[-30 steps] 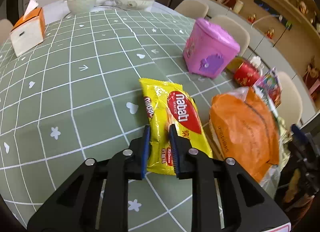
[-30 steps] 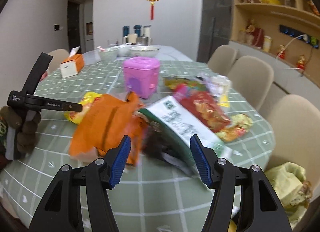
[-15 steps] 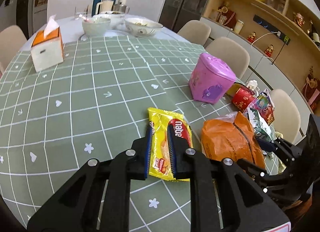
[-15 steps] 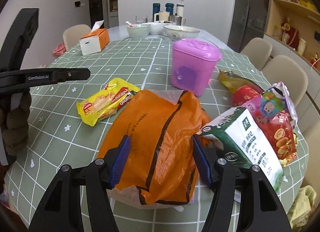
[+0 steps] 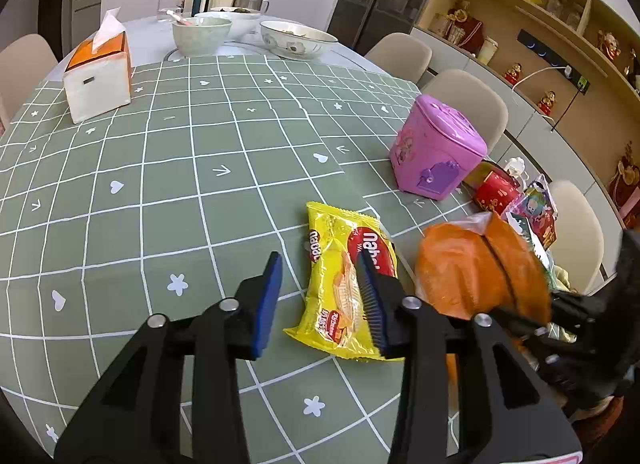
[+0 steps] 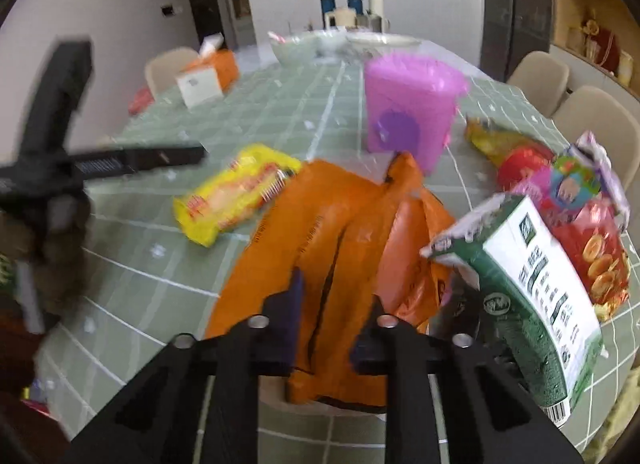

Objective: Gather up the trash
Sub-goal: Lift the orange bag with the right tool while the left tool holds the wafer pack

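Observation:
A yellow wafer packet (image 5: 340, 280) (image 6: 236, 192) lies flat on the green checked tablecloth (image 5: 160, 192). My left gripper (image 5: 320, 296) hangs just above its near end. Its jaws are opening, and its pads do not press on the packet; the right finger overlaps the packet's edge. To the right lies a crumpled orange plastic bag (image 5: 472, 268) (image 6: 340, 224). My right gripper (image 6: 334, 312) is at the bag's near edge. Its jaws are closing, with a fold of the bag pinched between the pads. The right wrist view is blurred.
A pink lidded bin (image 5: 436, 152) (image 6: 408, 104) stands behind the bag. A green snack bag (image 6: 532, 284) and red snack bags (image 6: 592, 248) crowd the right side. A tissue box (image 5: 98, 76) and bowls (image 5: 202, 36) sit at the far end. Chairs ring the table.
My left gripper has opened and let go of the yellow packet, which now rests on the cloth. My right gripper has moved over the orange bag, and its wide jaws have narrowed onto it.

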### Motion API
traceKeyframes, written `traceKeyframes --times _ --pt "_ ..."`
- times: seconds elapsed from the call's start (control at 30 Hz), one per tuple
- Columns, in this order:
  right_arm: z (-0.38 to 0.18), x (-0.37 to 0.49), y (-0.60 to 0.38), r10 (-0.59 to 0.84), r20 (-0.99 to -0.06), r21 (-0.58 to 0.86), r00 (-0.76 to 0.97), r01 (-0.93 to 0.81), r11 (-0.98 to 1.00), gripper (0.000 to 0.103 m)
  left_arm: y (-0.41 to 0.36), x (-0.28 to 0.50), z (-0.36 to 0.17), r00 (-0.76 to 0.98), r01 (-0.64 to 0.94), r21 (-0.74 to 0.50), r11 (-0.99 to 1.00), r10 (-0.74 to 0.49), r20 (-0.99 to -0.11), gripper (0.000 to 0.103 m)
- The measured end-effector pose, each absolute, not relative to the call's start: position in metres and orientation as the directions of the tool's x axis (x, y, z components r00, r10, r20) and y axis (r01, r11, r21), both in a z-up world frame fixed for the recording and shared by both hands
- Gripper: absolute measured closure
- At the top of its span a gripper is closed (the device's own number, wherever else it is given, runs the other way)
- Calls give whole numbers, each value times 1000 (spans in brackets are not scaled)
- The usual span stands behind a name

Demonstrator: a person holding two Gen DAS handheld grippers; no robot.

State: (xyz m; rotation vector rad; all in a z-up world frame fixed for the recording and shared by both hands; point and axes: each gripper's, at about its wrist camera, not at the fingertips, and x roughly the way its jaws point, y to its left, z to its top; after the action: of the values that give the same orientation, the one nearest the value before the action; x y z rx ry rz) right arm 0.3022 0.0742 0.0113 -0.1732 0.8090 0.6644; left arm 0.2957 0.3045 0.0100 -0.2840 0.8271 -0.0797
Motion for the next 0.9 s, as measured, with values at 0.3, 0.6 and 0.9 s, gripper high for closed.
traceKeyframes --times 0.3,0.6,0.9 --pt "78 300 48 571 -591 158 570 -613 774 95 305 296 8 677 -42 -281 959 -179 -713 58" --pt "17 277 63 500 -726 76 472 -668 740 80 308 294 11 687 -52 -291 955 -177 -705 57" --pt "33 244 40 435 -715 -62 547 -670 740 49 306 291 12 686 -38 -292 956 -188 -703 56"
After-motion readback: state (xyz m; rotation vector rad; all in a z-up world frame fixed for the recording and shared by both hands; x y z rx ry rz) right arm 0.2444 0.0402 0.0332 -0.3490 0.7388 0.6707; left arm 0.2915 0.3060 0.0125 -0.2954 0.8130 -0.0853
